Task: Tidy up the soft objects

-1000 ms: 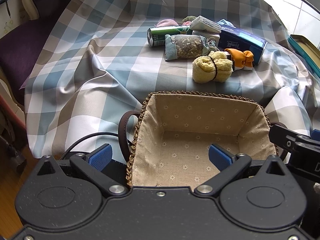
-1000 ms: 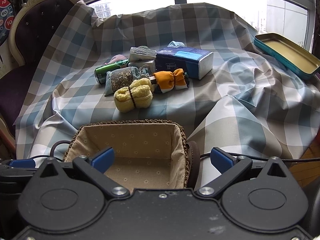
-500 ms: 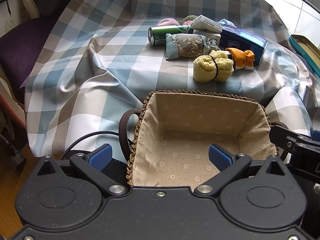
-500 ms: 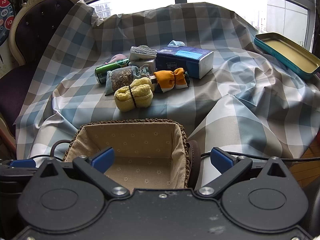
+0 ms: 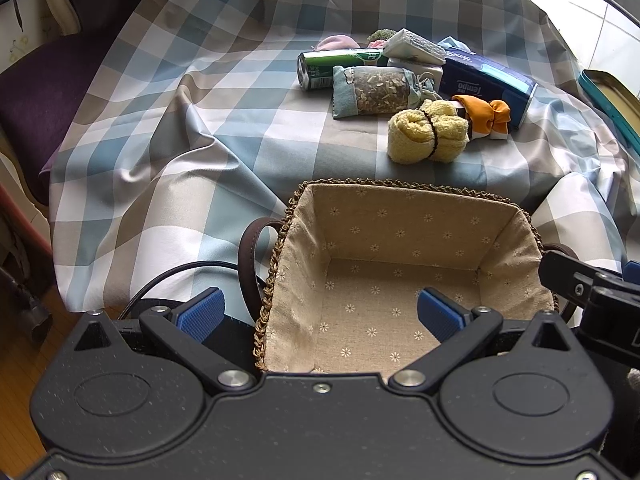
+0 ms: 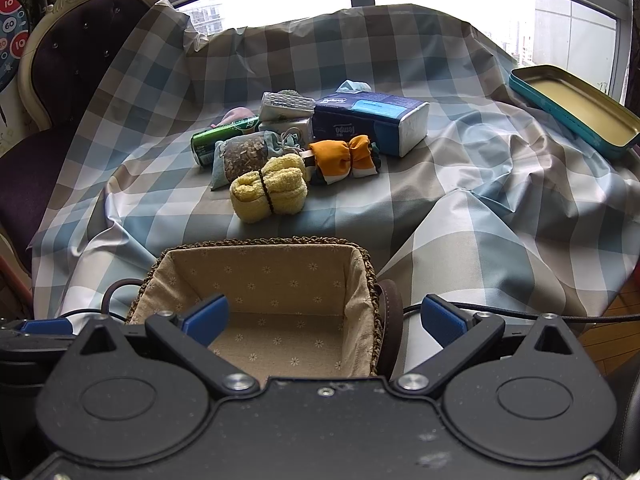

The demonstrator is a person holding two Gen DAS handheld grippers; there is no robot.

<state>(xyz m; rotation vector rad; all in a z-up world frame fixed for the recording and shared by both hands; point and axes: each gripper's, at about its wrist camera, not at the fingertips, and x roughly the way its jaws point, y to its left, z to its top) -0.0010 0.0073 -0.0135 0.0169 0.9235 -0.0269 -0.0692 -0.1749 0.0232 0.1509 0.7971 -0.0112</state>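
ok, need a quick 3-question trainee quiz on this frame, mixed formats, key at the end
1. True or false: the lined basket already holds a soft item.
2. Multiple choice: which item lies nearest the basket's far rim? A) the green can B) the yellow rolled towel C) the blue tissue pack
3. Fill in: the left claw and the right claw are both ____ and hold nothing.

Key: 1 false, the basket is empty. 2 B. 3 open.
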